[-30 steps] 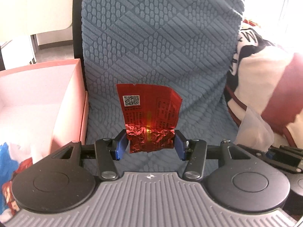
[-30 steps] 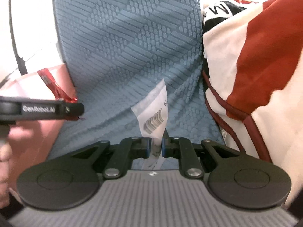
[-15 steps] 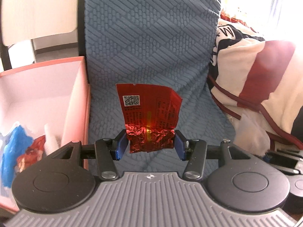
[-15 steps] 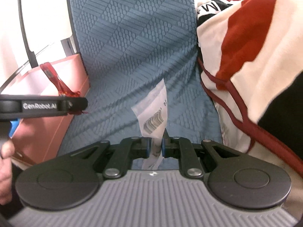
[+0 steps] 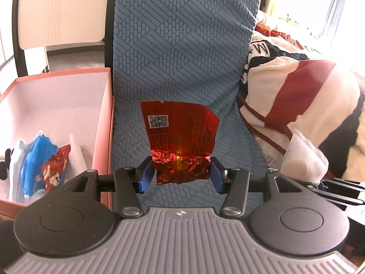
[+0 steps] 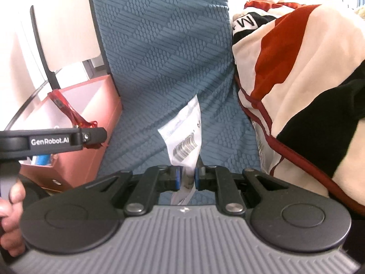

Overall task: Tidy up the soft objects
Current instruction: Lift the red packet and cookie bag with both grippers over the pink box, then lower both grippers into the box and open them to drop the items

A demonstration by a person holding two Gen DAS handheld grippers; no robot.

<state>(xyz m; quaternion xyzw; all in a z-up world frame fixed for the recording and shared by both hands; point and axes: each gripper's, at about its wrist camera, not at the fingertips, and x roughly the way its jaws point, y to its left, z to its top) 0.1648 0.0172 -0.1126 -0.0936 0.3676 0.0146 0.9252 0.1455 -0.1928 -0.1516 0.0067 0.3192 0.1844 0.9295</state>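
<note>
My left gripper [image 5: 181,171] is shut on a crinkled red foil packet [image 5: 180,134] with a QR code, held upright above the blue textured cushion [image 5: 182,45]. Seen edge-on from the right wrist view, the same red packet [image 6: 66,109] sticks up from the left gripper [image 6: 91,134]. My right gripper [image 6: 188,175] is shut on a clear plastic sachet [image 6: 184,134] with grey printing. That sachet [image 5: 301,155] shows at the right edge of the left wrist view. A pink box [image 5: 103,123] stands to the left, holding blue and red wrappers [image 5: 43,157].
A cream, red and black blanket [image 6: 296,68] is heaped to the right of the cushion. A pale wooden chair back [image 5: 61,11] stands behind the box. A hand [image 6: 11,210] grips the left tool's handle at the lower left.
Both grippers have drawn back and risen with their packets still held. More of the pink box's inside and of the blanket has come into view.
</note>
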